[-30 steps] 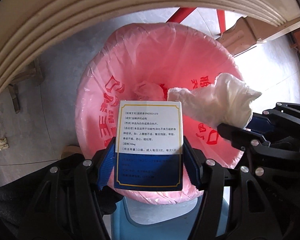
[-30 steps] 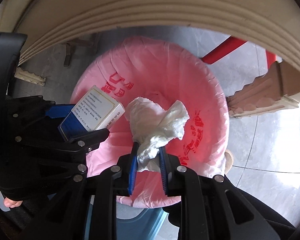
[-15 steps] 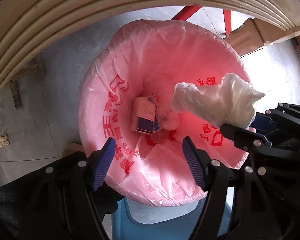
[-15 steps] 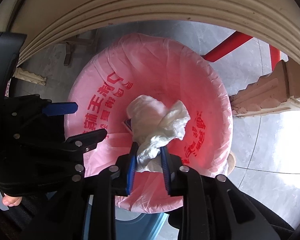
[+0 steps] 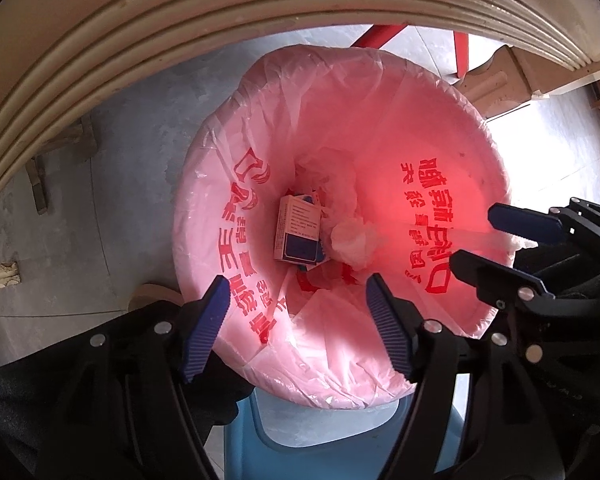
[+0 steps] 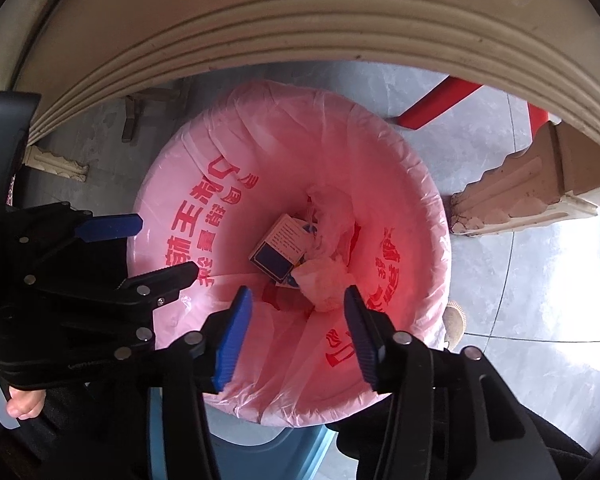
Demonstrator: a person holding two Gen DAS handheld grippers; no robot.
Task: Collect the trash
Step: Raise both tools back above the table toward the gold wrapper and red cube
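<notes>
A bin lined with a pink bag (image 5: 440, 128) (image 6: 380, 152) printed with red characters sits below both grippers. At its bottom lie a white and blue medicine box (image 5: 298, 234) (image 6: 278, 250) and a crumpled white tissue (image 5: 354, 240) (image 6: 324, 280). My left gripper (image 5: 296, 324) hangs open over the near rim, nothing between its blue pads. My right gripper (image 6: 296, 330) is over the bin too, its jaws opening and empty, the tissue lying far below them. Each gripper shows in the other's view: the right gripper (image 5: 496, 236) at the right, the left gripper (image 6: 156, 248) at the left.
A cream ribbed table edge (image 5: 180, 28) (image 6: 300, 20) arches above the bin. A carved table leg (image 6: 532, 192), red metal legs (image 6: 440, 100) and grey tiled floor (image 6: 540, 300) surround it. A blue stool (image 5: 300, 440) is below the bin. A person's hand (image 6: 20, 404) holds the left gripper.
The left gripper let go of the medicine box, which fell into the bin. Then the right gripper opened and the tissue dropped to the bottom beside the box.
</notes>
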